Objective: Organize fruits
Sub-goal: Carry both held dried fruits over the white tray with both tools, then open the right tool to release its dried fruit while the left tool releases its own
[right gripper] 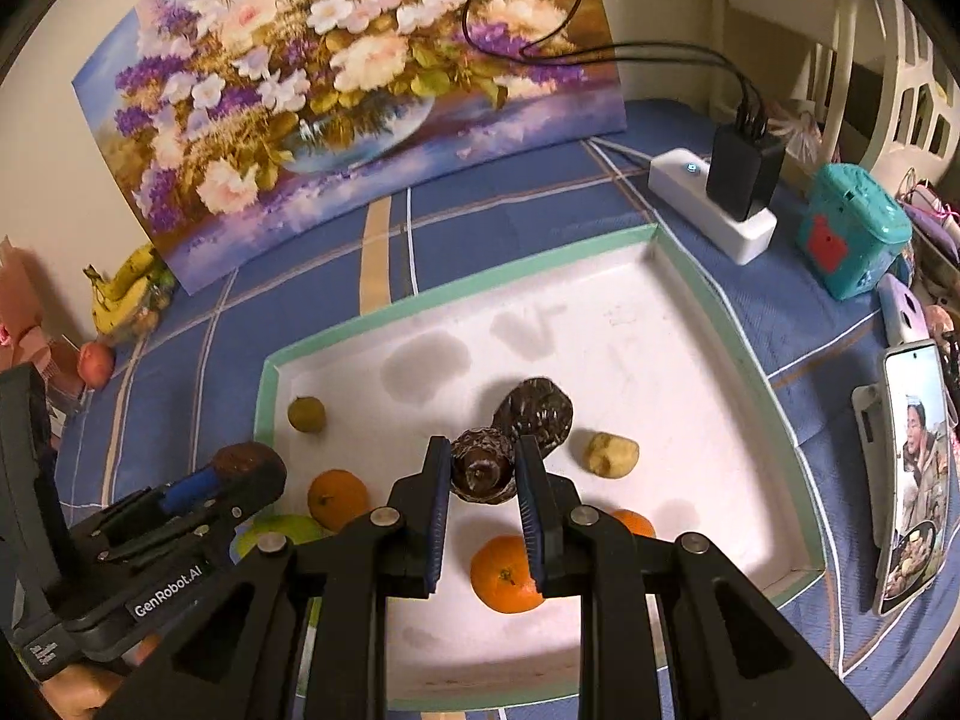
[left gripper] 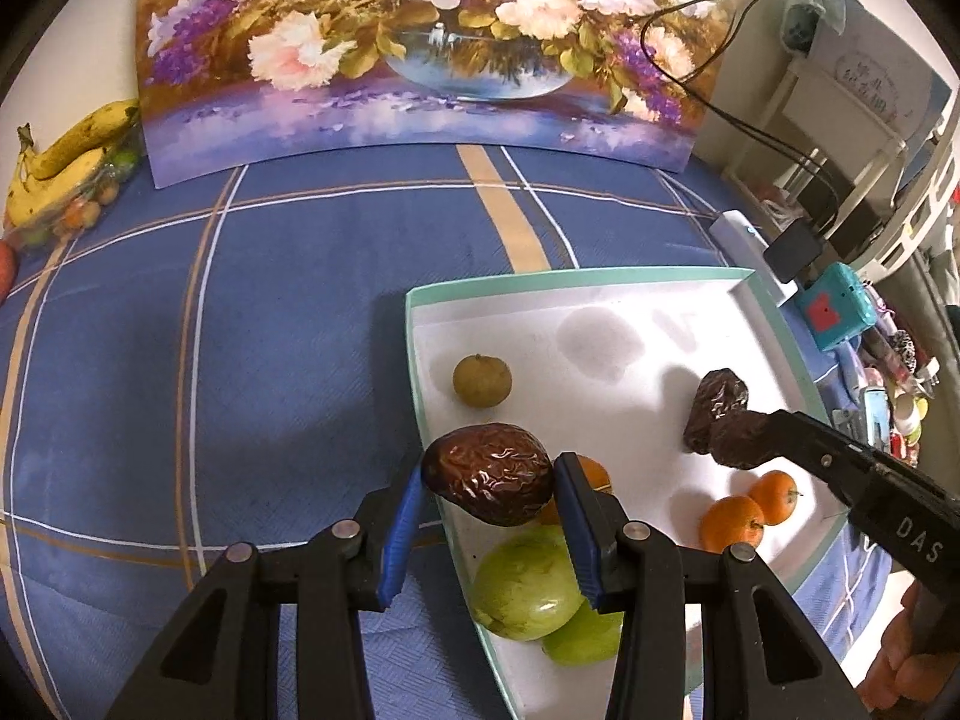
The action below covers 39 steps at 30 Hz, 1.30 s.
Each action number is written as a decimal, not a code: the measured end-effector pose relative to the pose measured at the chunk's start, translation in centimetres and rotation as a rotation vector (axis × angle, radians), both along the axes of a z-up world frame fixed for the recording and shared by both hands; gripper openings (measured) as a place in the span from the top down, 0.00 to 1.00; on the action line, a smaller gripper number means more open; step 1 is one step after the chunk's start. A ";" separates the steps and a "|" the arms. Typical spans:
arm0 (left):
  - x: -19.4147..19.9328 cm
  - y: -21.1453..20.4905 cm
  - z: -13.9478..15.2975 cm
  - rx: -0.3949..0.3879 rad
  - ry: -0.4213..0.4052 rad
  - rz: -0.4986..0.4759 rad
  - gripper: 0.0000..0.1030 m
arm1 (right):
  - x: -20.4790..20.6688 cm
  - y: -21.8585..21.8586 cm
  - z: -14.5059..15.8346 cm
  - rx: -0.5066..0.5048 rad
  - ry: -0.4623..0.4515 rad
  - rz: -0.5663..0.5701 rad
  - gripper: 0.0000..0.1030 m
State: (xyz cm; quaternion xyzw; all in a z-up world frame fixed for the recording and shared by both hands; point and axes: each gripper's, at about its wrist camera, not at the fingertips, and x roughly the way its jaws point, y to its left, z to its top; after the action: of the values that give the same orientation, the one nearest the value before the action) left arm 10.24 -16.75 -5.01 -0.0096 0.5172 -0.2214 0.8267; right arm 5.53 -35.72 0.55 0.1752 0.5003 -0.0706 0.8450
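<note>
A white tray with a teal rim (left gripper: 420,294) (right gripper: 267,384) lies on the blue plaid cloth. My left gripper (left gripper: 489,480) is shut on a large wrinkled brown date (left gripper: 489,471) above the tray's left edge. My right gripper (right gripper: 483,471) is shut on a darker date (right gripper: 483,468) over the middle of the tray, just in front of another date (right gripper: 537,414) that lies on the tray. Also in the tray are a small green fruit (right gripper: 307,414), a pale yellowish fruit (right gripper: 612,453), several oranges (right gripper: 507,573) and two green fruits (left gripper: 528,591).
A flower painting (left gripper: 420,48) leans on the wall at the back. Bananas (left gripper: 66,162) and small fruits lie at the far left. A power strip with a charger (right gripper: 720,204), a teal box (right gripper: 852,234) and a phone (right gripper: 912,480) sit right of the tray.
</note>
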 end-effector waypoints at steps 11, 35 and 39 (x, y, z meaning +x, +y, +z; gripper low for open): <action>0.2 -0.1 -0.9 0.018 0.034 0.001 0.54 | 0.6 0.8 -2.1 0.002 0.066 0.028 0.78; 0.0 0.6 0.9 0.004 0.043 0.003 0.41 | 0.6 1.2 -1.5 -0.011 0.061 0.039 0.78; 0.3 2.0 1.3 0.024 0.052 0.069 0.39 | 0.5 1.4 -1.0 -0.017 0.053 0.039 0.78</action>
State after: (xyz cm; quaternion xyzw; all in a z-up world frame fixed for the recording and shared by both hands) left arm 10.56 -14.74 -3.69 -0.0235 0.5405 -0.1861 0.8202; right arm 6.06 -34.37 -0.49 0.1562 0.5252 -0.0629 0.8342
